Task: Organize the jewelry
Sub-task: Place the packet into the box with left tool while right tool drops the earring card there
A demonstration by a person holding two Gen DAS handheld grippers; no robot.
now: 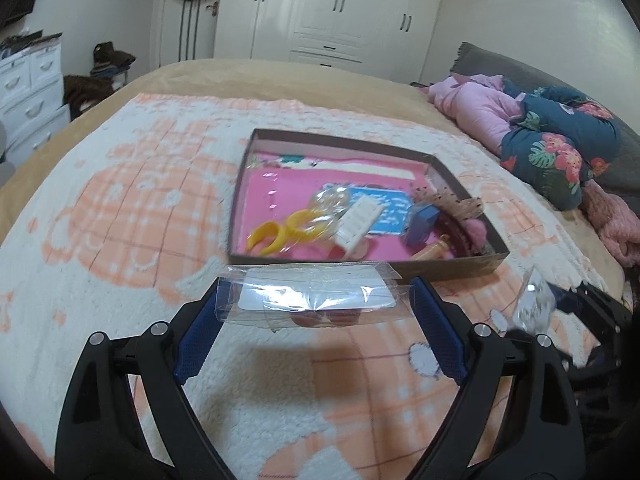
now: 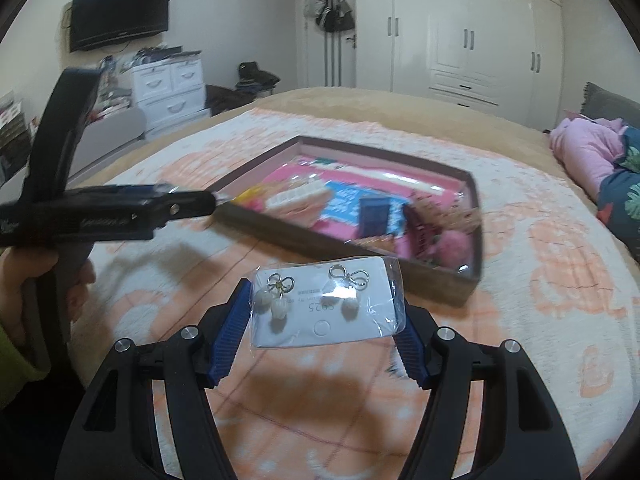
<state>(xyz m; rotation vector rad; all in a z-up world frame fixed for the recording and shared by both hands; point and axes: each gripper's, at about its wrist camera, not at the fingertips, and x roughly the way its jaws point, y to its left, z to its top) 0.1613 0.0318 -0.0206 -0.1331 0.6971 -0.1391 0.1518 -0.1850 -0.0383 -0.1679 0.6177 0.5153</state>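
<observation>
My left tongs [image 1: 316, 300] pinch a clear sleeve [image 1: 310, 294], my right tongs [image 2: 326, 312] an earring card [image 2: 324, 304], both short of the cluttered box's near wall [image 1: 452, 270], bed [image 1: 120, 208] open around.

A home bedroom. A wide bed [image 2: 400, 112] covered with a peach-and-white fleece blanket [image 1: 120, 200] fills the middle, with a crumpled floral quilt [image 1: 560, 148] at one side. Behind it stand a tall white wardrobe [image 2: 460, 32], a white plastic drawer unit [image 2: 168, 84], a wall-mounted television [image 2: 118, 12] and bags hanging on a door [image 2: 332, 12].
</observation>
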